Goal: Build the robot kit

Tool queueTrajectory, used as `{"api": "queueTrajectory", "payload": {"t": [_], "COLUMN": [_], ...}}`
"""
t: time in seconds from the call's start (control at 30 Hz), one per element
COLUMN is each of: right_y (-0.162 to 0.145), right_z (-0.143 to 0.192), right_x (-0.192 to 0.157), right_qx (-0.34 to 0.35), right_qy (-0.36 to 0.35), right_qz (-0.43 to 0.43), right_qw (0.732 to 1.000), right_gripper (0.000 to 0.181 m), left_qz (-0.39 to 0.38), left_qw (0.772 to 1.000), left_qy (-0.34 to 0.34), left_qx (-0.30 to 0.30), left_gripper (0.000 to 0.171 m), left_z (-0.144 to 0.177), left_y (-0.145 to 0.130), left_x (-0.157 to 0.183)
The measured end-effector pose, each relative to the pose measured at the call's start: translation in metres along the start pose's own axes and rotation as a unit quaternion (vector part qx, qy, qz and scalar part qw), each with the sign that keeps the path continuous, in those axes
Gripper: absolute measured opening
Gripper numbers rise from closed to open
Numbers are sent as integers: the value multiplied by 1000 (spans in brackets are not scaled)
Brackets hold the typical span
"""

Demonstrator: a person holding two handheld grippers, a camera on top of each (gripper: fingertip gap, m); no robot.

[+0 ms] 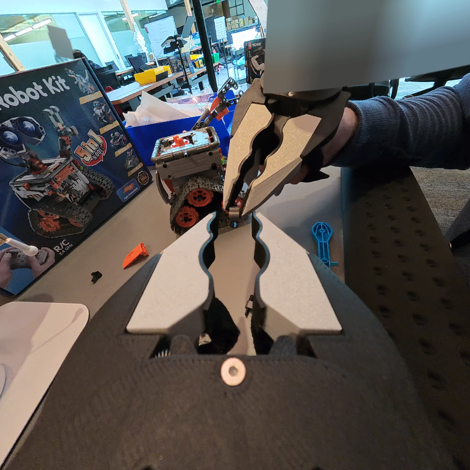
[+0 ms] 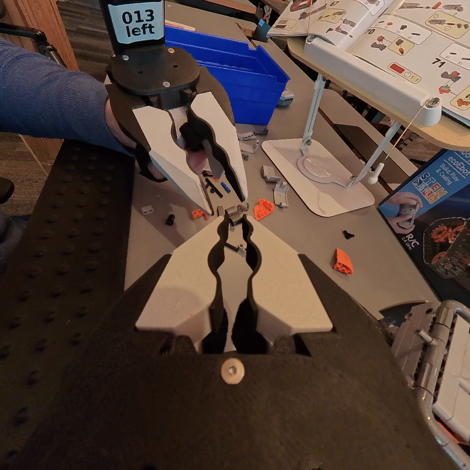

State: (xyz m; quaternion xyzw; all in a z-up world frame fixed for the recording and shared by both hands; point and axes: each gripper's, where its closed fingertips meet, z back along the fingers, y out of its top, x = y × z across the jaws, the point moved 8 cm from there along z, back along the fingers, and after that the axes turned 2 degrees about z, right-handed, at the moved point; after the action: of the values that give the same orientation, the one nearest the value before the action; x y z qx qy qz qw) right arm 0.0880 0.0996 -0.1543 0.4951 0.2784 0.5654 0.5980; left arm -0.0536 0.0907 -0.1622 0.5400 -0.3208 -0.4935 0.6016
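My right gripper (image 2: pixel 235 216) is shut on a small grey connector piece (image 2: pixel 234 213) and holds it just above the grey table. In the left wrist view that gripper (image 1: pixel 235 208) comes down from the upper right with the grey piece (image 1: pixel 234 213) at its tips. My left gripper (image 1: pixel 233 219) is open and empty, its tips on either side of the piece without touching it. It also shows in the right wrist view (image 2: pixel 226 204). A tracked grey and orange robot model (image 1: pixel 188 162) stands right behind the piece and shows again in the right wrist view (image 2: pixel 437 356).
A robot kit box (image 1: pixel 50 152) stands at the left, a blue bin (image 1: pixel 152 134) behind the model. A blue tool (image 1: pixel 321 241), orange pieces (image 2: pixel 263 209) (image 2: pixel 343 262) and small loose parts lie on the table. A white stand (image 2: pixel 318 178) holds an instruction booklet. A black studded mat (image 1: pixel 407 279) borders the table. My left and right fingertips are right by each other.
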Motion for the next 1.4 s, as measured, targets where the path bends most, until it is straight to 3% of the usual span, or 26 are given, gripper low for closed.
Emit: {"api": "queueTrajectory", "payload": {"t": [0.4,0.6,0.8,0.97,1.13,1.4], "right_y": [1,2,-1,-6,-20,-21], "right_z": [3,6,10,8,-5,-24], "right_x": [-3,1,11,12,1,-14], "right_qx": [10,35,64,48,-37,-88], "right_qy": [10,36,58,58,67,83], "right_qz": [-12,-67,-138,-141,-80,-23], "right_qw": [1000,997,987,987,994,992], "right_gripper": [8,8,8,7,8,8], "left_qz": [-13,-21,-103,-148,-170,-114], "left_qw": [1000,1000,993,984,968,942], "left_qy": [7,13,56,78,111,131], "left_qx": [-5,0,-11,-60,-144,-288], "left_gripper": [22,23,27,27,25,25], "left_z": [-3,-2,-4,3,40,80], "left_y": [1,3,6,5,2,-44], "left_x": [2,3,10,9,-2,-15]}}
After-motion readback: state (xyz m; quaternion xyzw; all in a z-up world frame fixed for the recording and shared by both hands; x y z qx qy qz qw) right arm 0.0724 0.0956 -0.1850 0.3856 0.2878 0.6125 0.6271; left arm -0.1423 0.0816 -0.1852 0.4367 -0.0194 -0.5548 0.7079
